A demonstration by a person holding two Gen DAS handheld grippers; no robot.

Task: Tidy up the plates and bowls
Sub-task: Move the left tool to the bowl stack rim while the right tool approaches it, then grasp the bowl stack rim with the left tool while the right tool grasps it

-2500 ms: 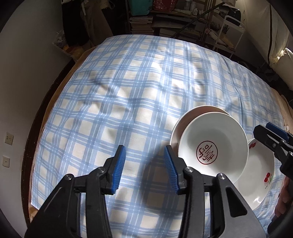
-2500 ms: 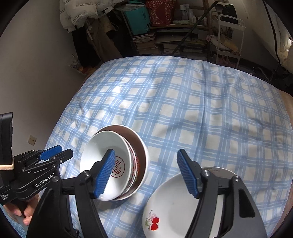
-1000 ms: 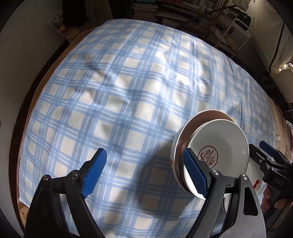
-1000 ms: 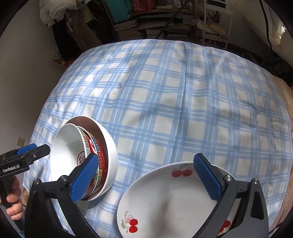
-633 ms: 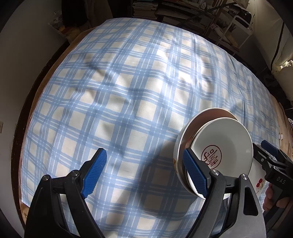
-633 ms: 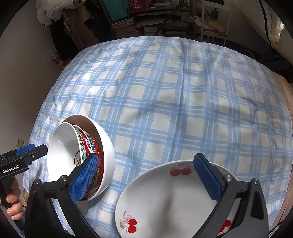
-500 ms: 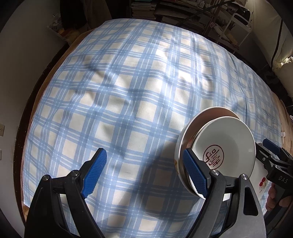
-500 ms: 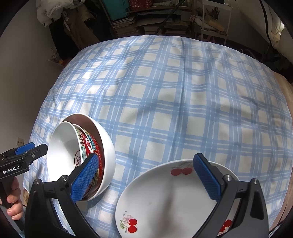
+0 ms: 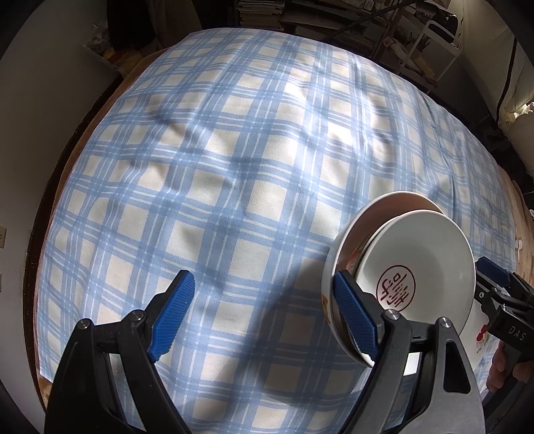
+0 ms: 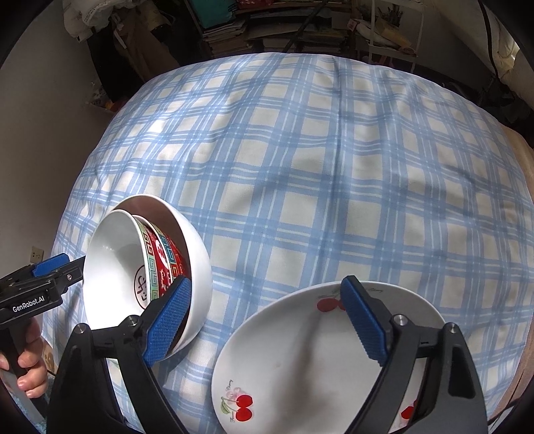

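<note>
- Left gripper (image 9: 263, 313) sits at the bottom of its own view with the blue pads spread wide apart. The right-hand pad (image 9: 353, 313) is right up against the rim of the bowl stack, but nothing's pinched between the two.
- The bowl stack (image 9: 410, 267) is in the lower right of the left view and lower left of the right view. It's tipped up on its side on the blue plaid cloth (image 9: 233, 160): a big white outer bowl (image 10: 197, 253), a red patterned bowl (image 10: 163, 260) nested in it, and an inner white bowl with a red stamp mark (image 10: 110, 267).
- Right gripper (image 10: 267, 320) is also wide apart, hanging over the cherry plate (image 10: 300, 360). Can't tell if either pad touches the plate.
- The cherry plate lies flat on the cloth at bottom centre-right of the right view, just beside the stack.
- Shelves of books and clutter (image 10: 253, 26) run along the top of the frame.
</note>
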